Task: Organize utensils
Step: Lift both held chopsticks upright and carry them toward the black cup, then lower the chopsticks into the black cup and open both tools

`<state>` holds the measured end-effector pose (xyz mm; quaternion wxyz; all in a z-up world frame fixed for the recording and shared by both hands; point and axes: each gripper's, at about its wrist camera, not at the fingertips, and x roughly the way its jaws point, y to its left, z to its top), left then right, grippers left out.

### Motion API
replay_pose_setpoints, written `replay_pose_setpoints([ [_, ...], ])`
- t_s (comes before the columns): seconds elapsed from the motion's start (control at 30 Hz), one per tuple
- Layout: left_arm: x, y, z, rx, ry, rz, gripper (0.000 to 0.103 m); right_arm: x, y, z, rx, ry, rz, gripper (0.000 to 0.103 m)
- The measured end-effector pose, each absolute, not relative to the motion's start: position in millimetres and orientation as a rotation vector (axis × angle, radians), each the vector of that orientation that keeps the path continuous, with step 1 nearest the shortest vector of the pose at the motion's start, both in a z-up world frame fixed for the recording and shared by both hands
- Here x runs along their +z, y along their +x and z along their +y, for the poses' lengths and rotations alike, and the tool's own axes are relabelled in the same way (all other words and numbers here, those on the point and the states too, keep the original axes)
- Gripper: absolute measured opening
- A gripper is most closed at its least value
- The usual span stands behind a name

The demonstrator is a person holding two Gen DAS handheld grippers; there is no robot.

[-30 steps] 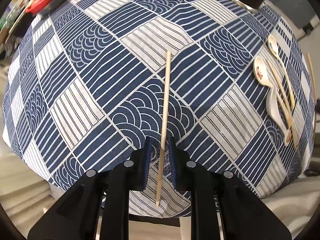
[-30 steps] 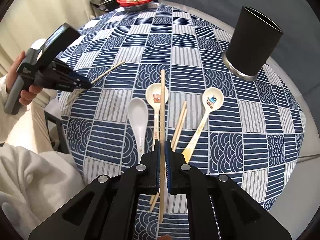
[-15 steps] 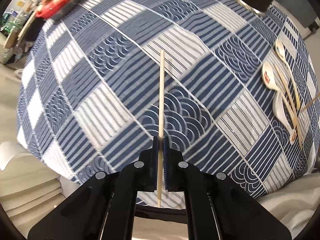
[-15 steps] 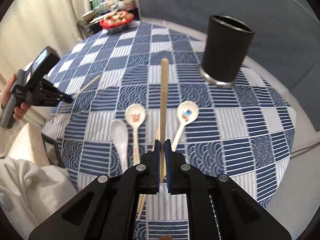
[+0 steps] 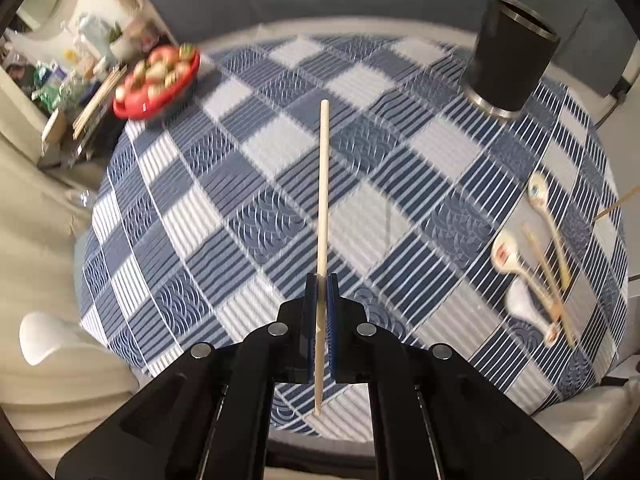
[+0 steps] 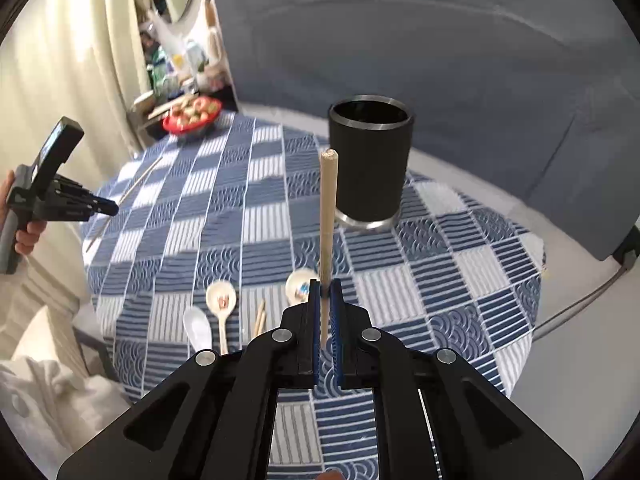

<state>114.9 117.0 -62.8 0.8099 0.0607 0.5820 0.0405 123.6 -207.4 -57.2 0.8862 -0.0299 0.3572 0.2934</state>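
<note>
Clearly both grippers are clamped on chopsticks lifted off the table: the left gripper (image 5: 321, 280) pinches one chopstick (image 5: 323, 184) near its thin end, and the right gripper (image 6: 325, 285) grips another chopstick (image 6: 328, 208) likewise, thick end forward toward the black holder (image 6: 370, 164), probably for dropping in. Three spoons (image 6: 221, 300) and more chopsticks (image 6: 260, 314) lie on the checked tablecloth (image 6: 460, 280).
</note>
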Motion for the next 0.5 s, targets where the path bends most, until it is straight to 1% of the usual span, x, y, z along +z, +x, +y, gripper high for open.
replay_pose_setpoints([
  [0.27, -16, 151, 93, 0.040, 0.136, 1.109, 0.005, -24, 140, -225, 0.580, -0.058, 0.664, 0.005],
  [0.5, 27, 189, 71, -0.030, 0.126, 1.004, 0.005, 16, 162, -240, 0.559, -0.057, 0.580, 0.005],
])
